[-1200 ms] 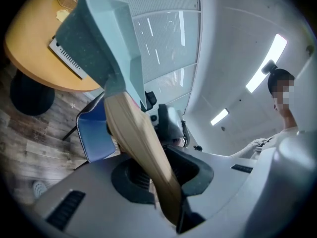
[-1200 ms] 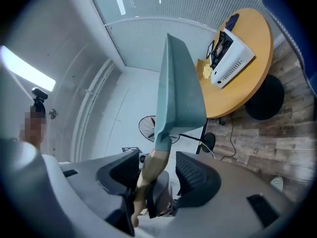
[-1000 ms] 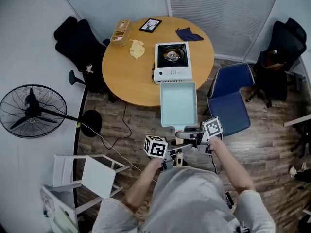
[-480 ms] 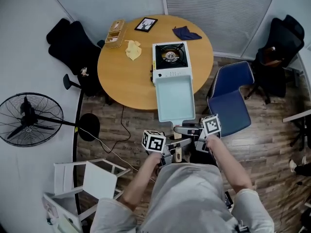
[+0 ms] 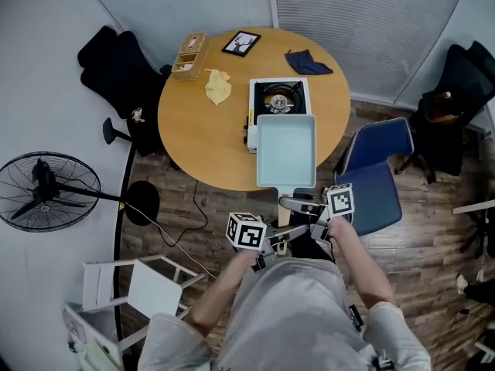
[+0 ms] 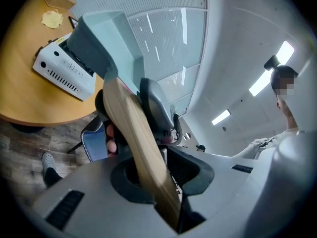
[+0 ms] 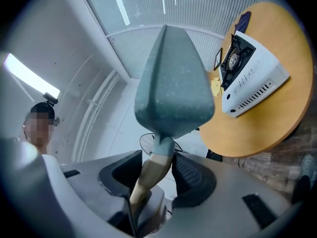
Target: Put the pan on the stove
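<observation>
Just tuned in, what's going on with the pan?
A person holds the teal rectangular pan by its wooden handle with the left gripper and right gripper. The pan hangs over the front of the portable gas stove on the round table, seemingly not yet set down. The handle runs between both pairs of fingers; the left gripper's fingers are opening.

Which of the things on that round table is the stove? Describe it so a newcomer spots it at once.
Find the round wooden table; toward its right side sits a white box, the stove. Its black burner top sets it apart from the pale teal pan overlapping its near half, the yellow cloth to its left and the dark blue cloth beyond it.
</observation>
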The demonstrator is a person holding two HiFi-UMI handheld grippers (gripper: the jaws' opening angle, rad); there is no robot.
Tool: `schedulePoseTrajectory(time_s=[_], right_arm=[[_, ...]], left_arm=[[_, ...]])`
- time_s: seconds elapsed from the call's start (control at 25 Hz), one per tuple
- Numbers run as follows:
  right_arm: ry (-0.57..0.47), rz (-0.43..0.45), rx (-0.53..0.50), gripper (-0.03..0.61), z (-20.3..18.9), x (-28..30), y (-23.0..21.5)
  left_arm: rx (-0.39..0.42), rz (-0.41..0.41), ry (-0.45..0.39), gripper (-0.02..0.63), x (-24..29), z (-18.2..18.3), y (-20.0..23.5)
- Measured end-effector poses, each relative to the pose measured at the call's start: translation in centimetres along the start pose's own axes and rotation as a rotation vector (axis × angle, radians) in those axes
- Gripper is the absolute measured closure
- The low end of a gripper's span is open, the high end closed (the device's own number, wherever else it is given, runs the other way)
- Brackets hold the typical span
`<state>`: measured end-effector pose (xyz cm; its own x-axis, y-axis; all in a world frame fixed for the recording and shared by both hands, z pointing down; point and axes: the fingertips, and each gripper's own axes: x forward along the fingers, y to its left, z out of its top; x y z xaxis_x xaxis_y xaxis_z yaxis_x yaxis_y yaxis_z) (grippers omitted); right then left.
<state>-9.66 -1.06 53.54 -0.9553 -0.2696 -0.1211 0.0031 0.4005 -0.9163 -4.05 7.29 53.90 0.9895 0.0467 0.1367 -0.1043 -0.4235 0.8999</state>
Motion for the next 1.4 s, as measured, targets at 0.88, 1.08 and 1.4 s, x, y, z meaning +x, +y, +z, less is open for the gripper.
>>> schedulePoseTrajectory(time_s=[0.88,1.08,1.4], right_arm=[[0.051,-0.05,0.112,0.385,14.6,2.4,-9.6],[0.035,-0.025,0.127,0.386,17.1,2.2,-11.7],[0.023,-0.01,0.19,0.385,19.1,2.0,-15.2]], left_arm=[[-0.182,-0.054,-0.122,0.577,2.5,14.3,8.7],[-0.191,-0.02,-0.134,0.577,3.3,16.5,11.3],[-0.221,0.055,-0.124,0.576,3.8,18.9,14.1]])
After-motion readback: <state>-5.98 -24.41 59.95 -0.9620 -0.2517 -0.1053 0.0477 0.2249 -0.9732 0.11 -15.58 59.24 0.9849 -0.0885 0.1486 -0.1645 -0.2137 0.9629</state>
